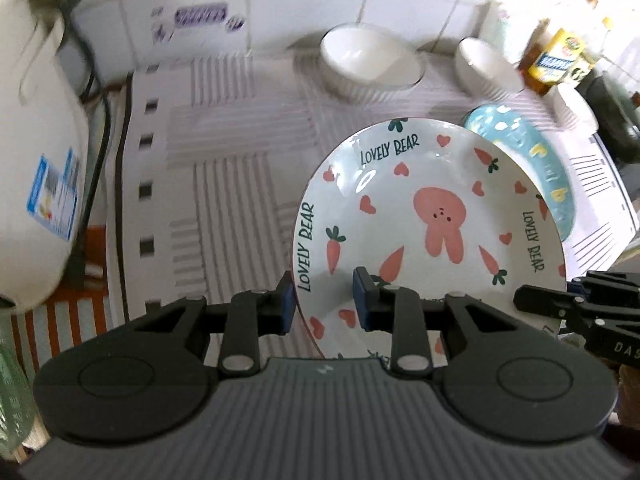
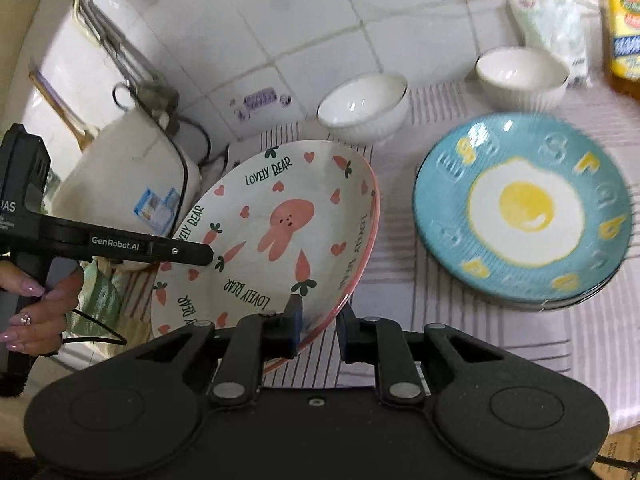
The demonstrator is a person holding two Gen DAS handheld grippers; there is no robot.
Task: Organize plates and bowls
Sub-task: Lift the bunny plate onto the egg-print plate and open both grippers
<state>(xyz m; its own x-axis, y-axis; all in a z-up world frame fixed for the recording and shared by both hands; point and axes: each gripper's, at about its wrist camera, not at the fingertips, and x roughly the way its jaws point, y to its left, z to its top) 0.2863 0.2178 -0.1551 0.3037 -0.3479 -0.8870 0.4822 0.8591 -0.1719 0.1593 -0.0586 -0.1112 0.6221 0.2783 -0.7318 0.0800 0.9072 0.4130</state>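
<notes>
A white "Lovely Bear" rabbit plate (image 1: 420, 216) (image 2: 280, 228) is held tilted above the striped cloth. My left gripper (image 1: 322, 300) clamps its left rim, one finger on each face. My right gripper (image 2: 318, 320) clamps its pink right rim. A blue fried-egg plate (image 2: 524, 208) (image 1: 532, 148) lies on a stack of plates to the right. Two white ribbed bowls stand at the back by the wall, one in the middle (image 1: 368, 60) (image 2: 364, 104) and one further right (image 1: 486, 66) (image 2: 522, 76).
A white appliance (image 1: 36, 168) (image 2: 128, 184) with a black cord stands at the left. Yellow packets and bottles (image 1: 560, 60) crowd the back right corner. The striped cloth (image 1: 224, 184) covers the counter under a tiled wall.
</notes>
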